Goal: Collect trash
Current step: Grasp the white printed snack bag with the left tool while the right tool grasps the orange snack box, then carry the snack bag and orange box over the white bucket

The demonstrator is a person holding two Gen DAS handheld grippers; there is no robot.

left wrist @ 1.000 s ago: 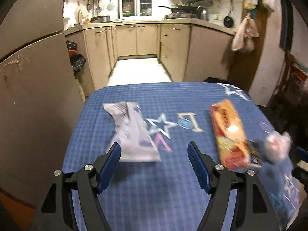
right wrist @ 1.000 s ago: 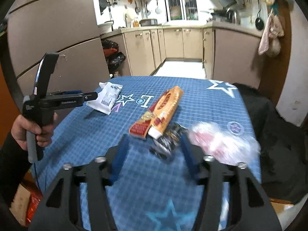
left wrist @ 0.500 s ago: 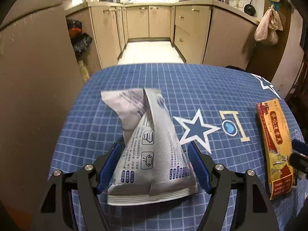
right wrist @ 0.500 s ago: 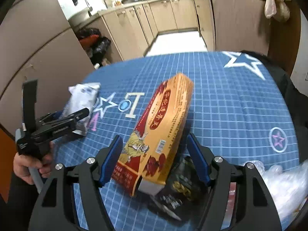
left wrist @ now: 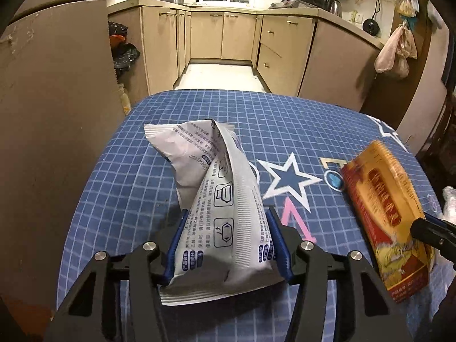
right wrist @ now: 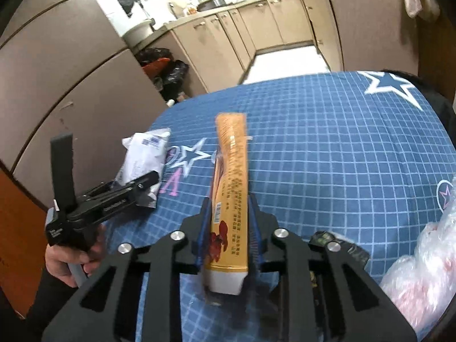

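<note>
My left gripper (left wrist: 226,240) is shut on a crumpled white pouch (left wrist: 216,199) with blue print; the pouch's far end rests on the blue checked tablecloth (left wrist: 285,119). My right gripper (right wrist: 229,229) is shut on a long orange and red carton (right wrist: 230,182), held on edge and tilted up off the cloth. The carton also shows at the right of the left wrist view (left wrist: 384,202). The white pouch (right wrist: 144,159) and the left gripper (right wrist: 134,188) show at the left of the right wrist view.
A black wrapper (right wrist: 339,245) lies just right of my right gripper. A clear plastic bag (right wrist: 419,268) with pink contents sits at the table's right edge. A brown cabinet wall (left wrist: 57,114) stands close on the left. Kitchen cabinets (left wrist: 228,34) and black trash bags (right wrist: 171,71) are beyond the table.
Both grippers have closed: the left on the white pouch, the right on the orange carton. The carton has been turned on edge and lifted.
</note>
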